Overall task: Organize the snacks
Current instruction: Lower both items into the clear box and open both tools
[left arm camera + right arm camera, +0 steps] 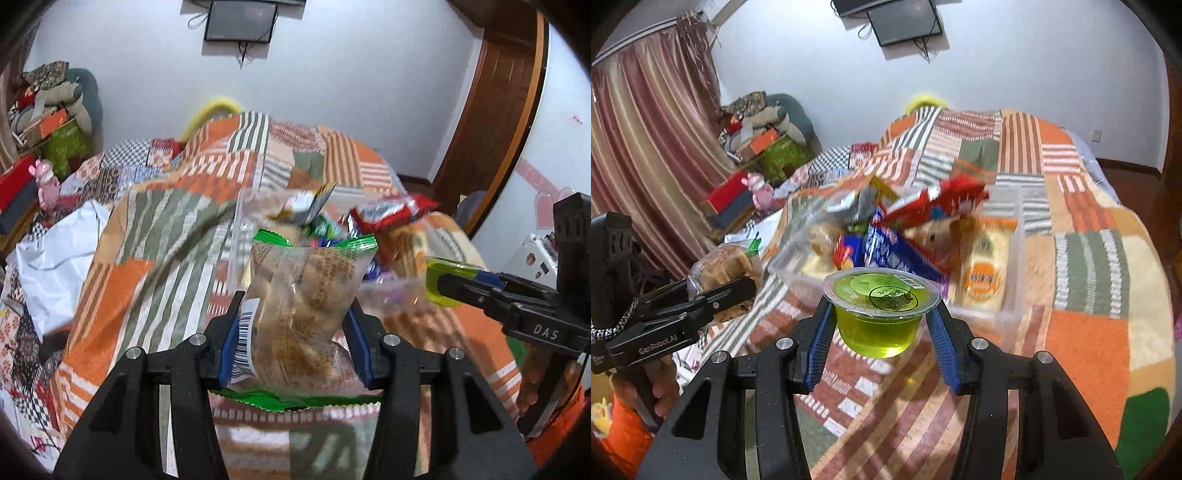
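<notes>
My left gripper (297, 299) is shut on a clear, green-edged packet of brown pastry (306, 280), held up off the quilt. In the right wrist view the same packet (724, 264) shows at the left in the left gripper (738, 291). My right gripper (881, 306) is shut on a green jelly cup (882, 325) with a sealed lid, also lifted. The cup (441, 267) appears at the right of the left wrist view. Behind both stands a clear plastic bin (1012, 310) heaped with snacks: a red packet (938, 201), a blue one (897, 251), an orange-white one (986, 273).
Everything rests on a bed under an orange, green and white patchwork quilt (1086, 332). A white plastic bag (55, 266) lies at the left. Boxes and a pink toy (46, 182) crowd the far left by the curtain (646, 147). A wooden door (506, 110) is at the right.
</notes>
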Demonstrator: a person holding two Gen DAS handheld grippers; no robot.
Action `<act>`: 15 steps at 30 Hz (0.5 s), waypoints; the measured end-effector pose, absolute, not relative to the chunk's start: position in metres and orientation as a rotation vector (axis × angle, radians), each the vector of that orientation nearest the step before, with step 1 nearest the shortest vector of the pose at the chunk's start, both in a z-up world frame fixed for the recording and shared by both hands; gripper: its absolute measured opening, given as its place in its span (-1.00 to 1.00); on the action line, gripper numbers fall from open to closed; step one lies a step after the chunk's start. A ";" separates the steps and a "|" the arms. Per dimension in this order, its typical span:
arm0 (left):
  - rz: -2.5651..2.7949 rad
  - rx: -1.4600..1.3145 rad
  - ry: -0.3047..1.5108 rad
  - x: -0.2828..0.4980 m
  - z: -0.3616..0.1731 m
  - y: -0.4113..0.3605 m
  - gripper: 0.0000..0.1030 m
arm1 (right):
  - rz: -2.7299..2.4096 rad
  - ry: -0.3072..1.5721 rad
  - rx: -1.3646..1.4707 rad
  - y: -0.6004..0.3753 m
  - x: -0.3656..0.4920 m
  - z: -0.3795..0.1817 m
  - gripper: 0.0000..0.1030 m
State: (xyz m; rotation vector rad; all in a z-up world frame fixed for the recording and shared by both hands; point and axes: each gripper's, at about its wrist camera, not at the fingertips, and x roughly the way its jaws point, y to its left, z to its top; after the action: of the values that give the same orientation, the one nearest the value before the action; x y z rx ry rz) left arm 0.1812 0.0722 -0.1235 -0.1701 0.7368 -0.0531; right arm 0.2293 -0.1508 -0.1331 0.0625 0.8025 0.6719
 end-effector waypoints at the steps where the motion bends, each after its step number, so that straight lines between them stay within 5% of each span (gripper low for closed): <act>1: -0.059 -0.167 0.725 0.185 -0.120 0.072 -0.03 | 0.669 0.792 0.066 -0.151 0.231 -0.131 -0.10; 15: -0.101 -0.153 0.704 0.247 -0.109 0.048 -0.03 | 0.627 0.770 0.020 -0.144 0.263 -0.134 -0.10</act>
State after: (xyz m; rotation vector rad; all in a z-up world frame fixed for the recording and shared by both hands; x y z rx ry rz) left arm 0.2474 0.0479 -0.1093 -0.1526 0.7041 -0.1012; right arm 0.2627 -0.1444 -0.1339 0.0199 0.7702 0.6270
